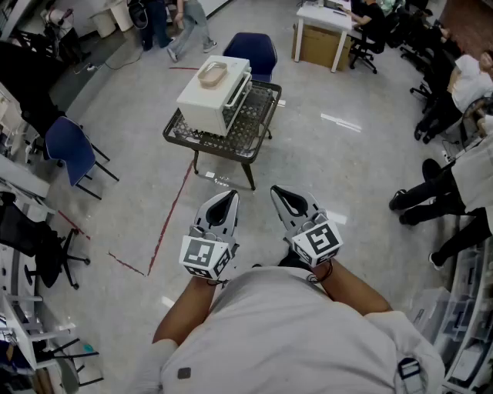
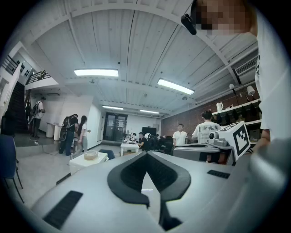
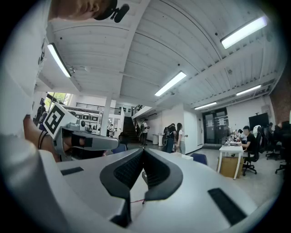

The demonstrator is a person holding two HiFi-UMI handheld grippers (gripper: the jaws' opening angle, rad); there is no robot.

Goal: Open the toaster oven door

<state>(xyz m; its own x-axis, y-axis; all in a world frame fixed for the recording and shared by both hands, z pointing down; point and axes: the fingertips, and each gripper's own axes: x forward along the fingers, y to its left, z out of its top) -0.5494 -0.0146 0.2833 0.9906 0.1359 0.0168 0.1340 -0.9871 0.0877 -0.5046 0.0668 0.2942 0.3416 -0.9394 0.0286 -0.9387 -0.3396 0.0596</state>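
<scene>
A white toaster oven stands on a low wire-mesh table ahead of me, its door closed with a bar handle along the front. A shallow dish rests on its top. My left gripper and right gripper are held side by side near my chest, well short of the table, both shut and empty. The left gripper view shows the oven small and far off beyond the shut left gripper. In the right gripper view the shut right gripper points level across the room.
A dark blue chair stands behind the table and another blue chair at the left. People sit at the right and stand at the far back. Red tape marks the floor.
</scene>
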